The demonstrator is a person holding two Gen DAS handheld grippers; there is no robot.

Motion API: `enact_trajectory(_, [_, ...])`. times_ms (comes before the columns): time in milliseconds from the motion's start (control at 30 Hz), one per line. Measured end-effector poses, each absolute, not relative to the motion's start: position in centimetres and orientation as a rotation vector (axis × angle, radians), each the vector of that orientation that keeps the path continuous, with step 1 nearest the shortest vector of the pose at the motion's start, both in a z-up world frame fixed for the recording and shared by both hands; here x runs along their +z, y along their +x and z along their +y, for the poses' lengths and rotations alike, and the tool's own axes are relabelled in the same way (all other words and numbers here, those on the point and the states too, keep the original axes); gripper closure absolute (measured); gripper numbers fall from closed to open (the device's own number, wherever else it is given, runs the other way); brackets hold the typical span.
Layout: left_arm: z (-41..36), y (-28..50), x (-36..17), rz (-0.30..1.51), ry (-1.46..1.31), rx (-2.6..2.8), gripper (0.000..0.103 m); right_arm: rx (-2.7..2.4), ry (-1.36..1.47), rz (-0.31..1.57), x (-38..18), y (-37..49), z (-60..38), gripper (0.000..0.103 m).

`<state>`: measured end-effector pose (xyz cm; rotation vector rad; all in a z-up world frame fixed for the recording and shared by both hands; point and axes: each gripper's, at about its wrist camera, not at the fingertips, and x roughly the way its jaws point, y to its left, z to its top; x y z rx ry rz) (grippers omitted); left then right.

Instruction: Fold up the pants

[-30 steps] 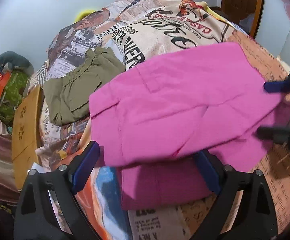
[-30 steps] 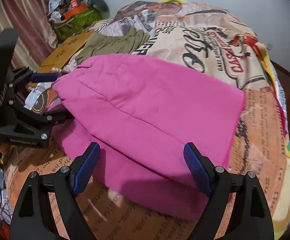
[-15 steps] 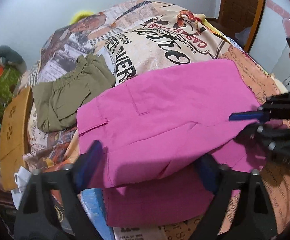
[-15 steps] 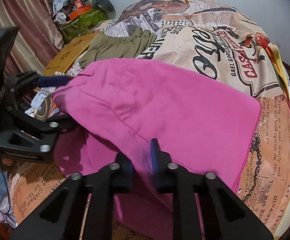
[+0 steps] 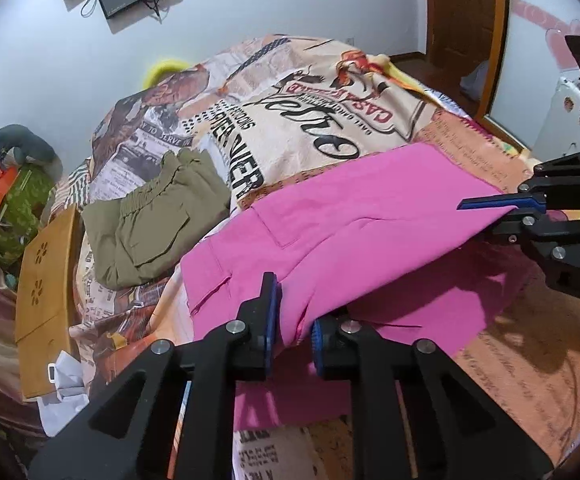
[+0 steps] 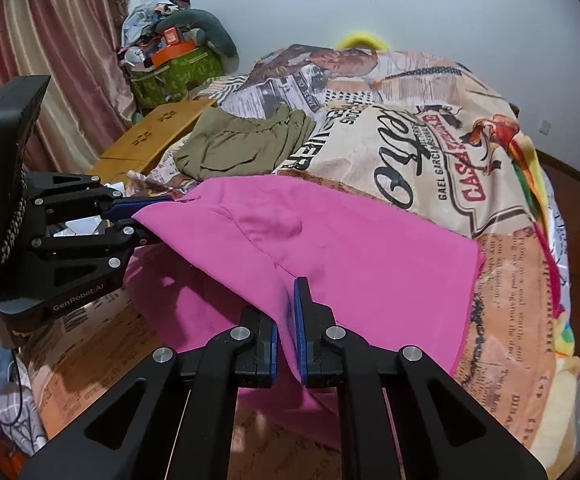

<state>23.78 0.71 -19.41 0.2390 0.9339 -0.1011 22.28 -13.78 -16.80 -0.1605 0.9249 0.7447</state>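
The pink pants (image 5: 354, 232) lie folded over on the printed bedspread (image 5: 322, 128); they also show in the right wrist view (image 6: 354, 256). My left gripper (image 5: 293, 320) is shut on the near edge of the upper pink layer and holds it raised. My right gripper (image 6: 286, 328) is shut on the same raised edge at its other end. Each gripper shows in the other's view, the right one (image 5: 502, 208) at the far right and the left one (image 6: 146, 216) at the left. A lower pink layer lies flat beneath.
Folded olive-green pants (image 5: 154, 220) lie further back on the bed, also in the right wrist view (image 6: 242, 144). A wooden board (image 5: 44, 296) leans at the bed's left side. A cluttered green bag (image 6: 170, 68) stands by the curtain. A wooden door (image 5: 466, 8) is at the back right.
Both grippers went from wide open to shut on the near edge of the pink pants. That edge has come up off the lower layer.
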Motion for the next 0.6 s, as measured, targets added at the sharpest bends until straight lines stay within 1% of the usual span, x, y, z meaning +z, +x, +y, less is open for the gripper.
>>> enact_trajectory(167, [-0.1,22.6,-19.9,0.954,0.253,-0.114,0.087,0.759,-0.174,0.96,-17.3,21.3,-14.2,0.097])
enact_trajectory(300, [0.1,22.4,-21.7,1.034,0.214,-0.14,0.086,0.773,-0.168,1.033,-18.8,21.0,-14.1,0.096])
enact_trajectory(400, [0.2,22.1,-22.8,1.072,0.2,-0.144,0.085,0.778,-0.161,1.078,-19.9,20.8,-14.0,0.094])
enact_trajectory(500, [0.3,21.6,-22.9,1.072,0.2,-0.141,0.077,0.772,-0.149,1.108,-20.6,20.7,-14.1,0.094])
enact_trajectory(567, [0.6,21.3,-22.8,1.071,0.184,-0.143,0.062,0.769,-0.13,1.128,-20.8,20.6,-14.4,0.092])
enact_trajectory(600, [0.9,21.1,-22.8,1.071,0.166,-0.148,0.059,0.77,-0.115,1.137,-20.8,20.6,-14.7,0.089])
